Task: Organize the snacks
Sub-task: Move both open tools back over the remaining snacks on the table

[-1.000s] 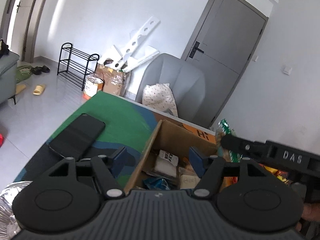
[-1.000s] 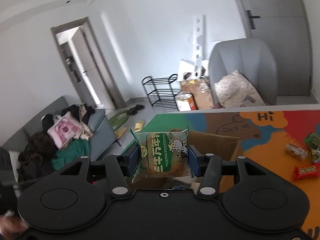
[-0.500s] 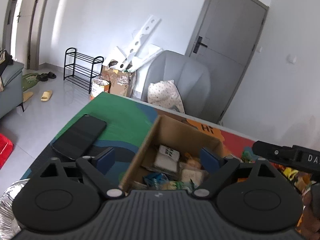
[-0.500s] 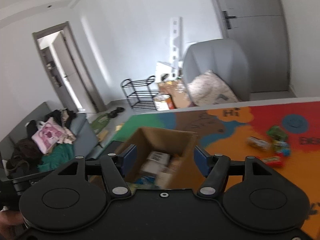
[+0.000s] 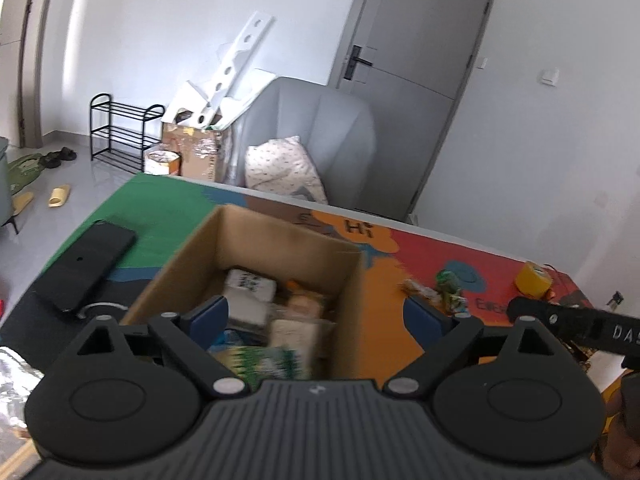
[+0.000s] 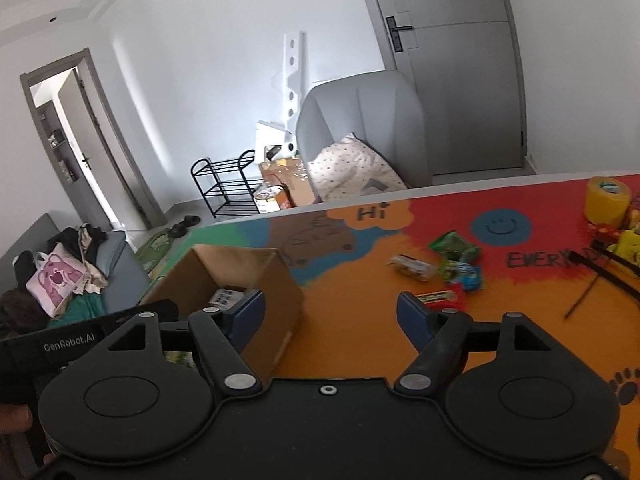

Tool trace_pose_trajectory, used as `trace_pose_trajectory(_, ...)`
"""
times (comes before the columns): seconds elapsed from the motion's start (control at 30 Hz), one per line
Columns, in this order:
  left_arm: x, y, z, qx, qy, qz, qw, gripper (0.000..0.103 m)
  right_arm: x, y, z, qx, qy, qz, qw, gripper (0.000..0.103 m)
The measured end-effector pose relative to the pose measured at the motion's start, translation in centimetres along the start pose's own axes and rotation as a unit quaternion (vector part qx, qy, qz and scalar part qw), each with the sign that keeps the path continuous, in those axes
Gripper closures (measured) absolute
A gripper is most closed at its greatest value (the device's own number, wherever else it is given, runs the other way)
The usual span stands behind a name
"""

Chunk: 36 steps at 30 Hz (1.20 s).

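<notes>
Jaws of left gripper and right gripper both spread wide, empty (cardboard box of snacks below).

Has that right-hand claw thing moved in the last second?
Yes. The right gripper has let go of the green packet and swung right: the cardboard box now sits to its left, and the loose snacks lie ahead.

Colourful table with cardboard box, loose snacks, yellow tape roll, phone.
</notes>
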<state>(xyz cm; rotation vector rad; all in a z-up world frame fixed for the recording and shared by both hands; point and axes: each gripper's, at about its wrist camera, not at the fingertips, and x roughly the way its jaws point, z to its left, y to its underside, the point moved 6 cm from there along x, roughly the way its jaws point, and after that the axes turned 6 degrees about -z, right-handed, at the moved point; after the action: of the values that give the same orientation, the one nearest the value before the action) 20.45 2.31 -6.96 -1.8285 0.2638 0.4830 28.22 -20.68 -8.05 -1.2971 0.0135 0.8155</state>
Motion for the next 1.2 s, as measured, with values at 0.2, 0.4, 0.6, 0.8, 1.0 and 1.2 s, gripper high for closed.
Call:
trace_pose_trajectory(0.2, 1.3, 0.2, -3.6, 0.018, 0.022, 0.006, 0.9996, 0.009, -0.7, 0.1, -2.9, 0.002, 0.017, 0.0, 1.0, 0.03)
trace_pose_trajectory(0.4, 2.8, 0.8, -7.0, 0.034, 0.043, 0.015, 0.9984, 0.009, -1.1, 0.0, -5.9, 0.007, 0.033, 0.001, 0.999, 0.03)
trace_pose_trajectory(0.6, 4.9, 2.0, -9.8, 0.033, 0.052, 0.026, 0.9978, 0.011, -1.0, 0.1, -8.8, 0.03, 0.044, -0.001, 0.999, 0.03)
trace_pose_trajectory(0.8, 7.2, 2.5, -11.9, 0.027, 0.051, 0.036, 0.9977, 0.012, -0.5, 0.0, -11.5, 0.066, 0.046, -0.015, 0.997, 0.027)
trace_pose_trajectory(1.0, 10.3, 3.0, -13.4, 0.028, 0.047, 0.046, 0.9974, 0.013, 1.3, -0.1, -13.5, 0.092, 0.047, -0.02, 0.994, 0.027)
trace_pose_trajectory(1.2, 13.3, 3.9, -13.6, 0.022, 0.034, 0.061, 0.9973, 0.016, 4.0, -0.2, -14.7, 0.103, 0.043, -0.012, 0.994, 0.027)
